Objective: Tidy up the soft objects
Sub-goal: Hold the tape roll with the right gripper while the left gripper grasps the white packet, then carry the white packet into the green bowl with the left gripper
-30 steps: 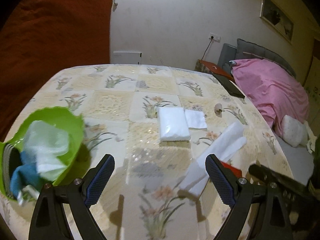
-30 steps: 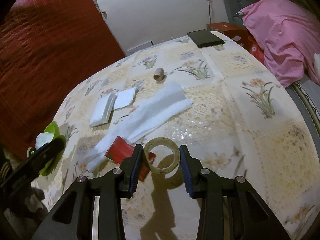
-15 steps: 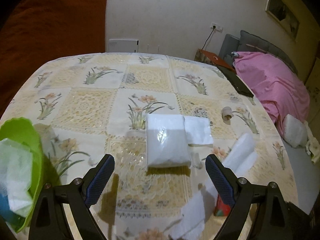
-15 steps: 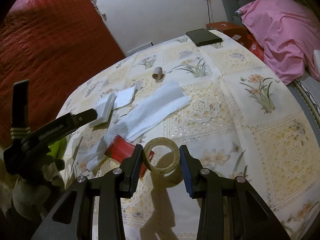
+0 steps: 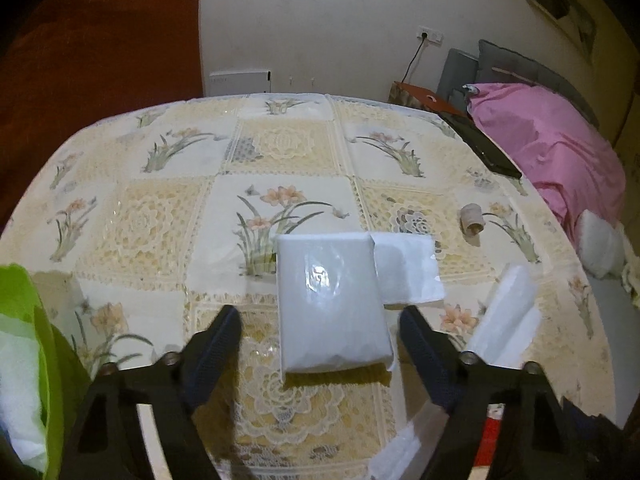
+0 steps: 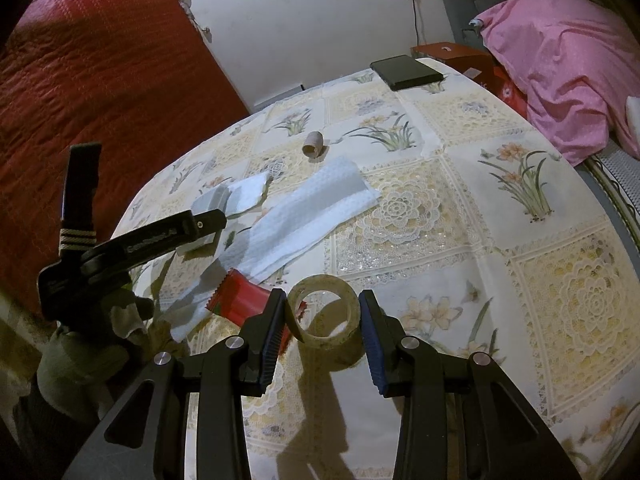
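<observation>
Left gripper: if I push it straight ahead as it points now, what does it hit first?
Most likely the white tissue pack, which lies centred between the open left gripper fingers. Depth is unclear, so it may slide around it.

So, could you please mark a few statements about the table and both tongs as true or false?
1. The left tongs are open, straddling the white plastic-wrapped tissue pack. True.
2. The right tongs hold a red foil sachet. False: they bracket the clear roll of adhesive tape; the red foil sachet lies on the table beside it.
3. The small cardboard tube lies on its side. True.
4. The black flat case rests on the long white paper towel. False: it sits at the far table edge, well apart from the long white paper towel.
</observation>
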